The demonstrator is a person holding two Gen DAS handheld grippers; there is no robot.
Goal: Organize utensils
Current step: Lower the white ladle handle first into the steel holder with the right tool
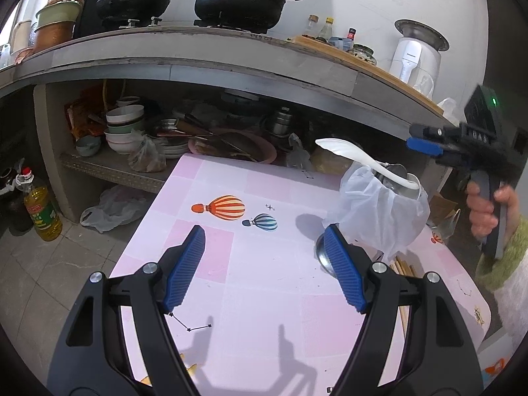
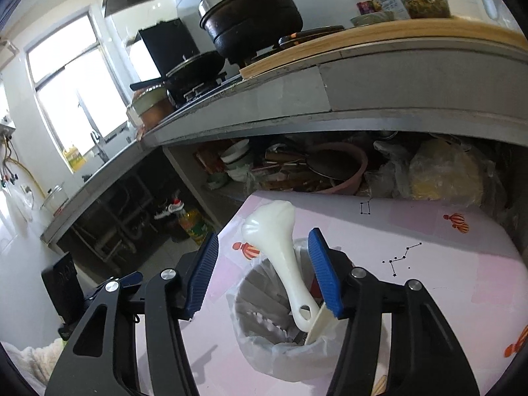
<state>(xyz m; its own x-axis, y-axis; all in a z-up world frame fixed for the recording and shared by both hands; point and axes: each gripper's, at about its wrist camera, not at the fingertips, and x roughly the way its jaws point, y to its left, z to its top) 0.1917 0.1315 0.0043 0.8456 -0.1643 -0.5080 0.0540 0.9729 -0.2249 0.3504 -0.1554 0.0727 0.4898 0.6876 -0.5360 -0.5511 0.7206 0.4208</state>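
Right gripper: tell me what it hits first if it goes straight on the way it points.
Probably the white rice paddle, which leans out of the bag-lined container directly between the open fingers of the right gripper. No finger touches it, and depth is hard to judge through the fisheye view.

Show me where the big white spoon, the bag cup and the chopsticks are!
white spoon (image 2: 268,222): right wrist view, on its wide scoop end.
cup with the plastic bag (image 1: 379,217): left wrist view, on the bag's side.
chopsticks (image 1: 402,265): left wrist view, on the ends showing beside the claw.

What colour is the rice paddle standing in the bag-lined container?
White; the rice paddle shows best in the right wrist view.
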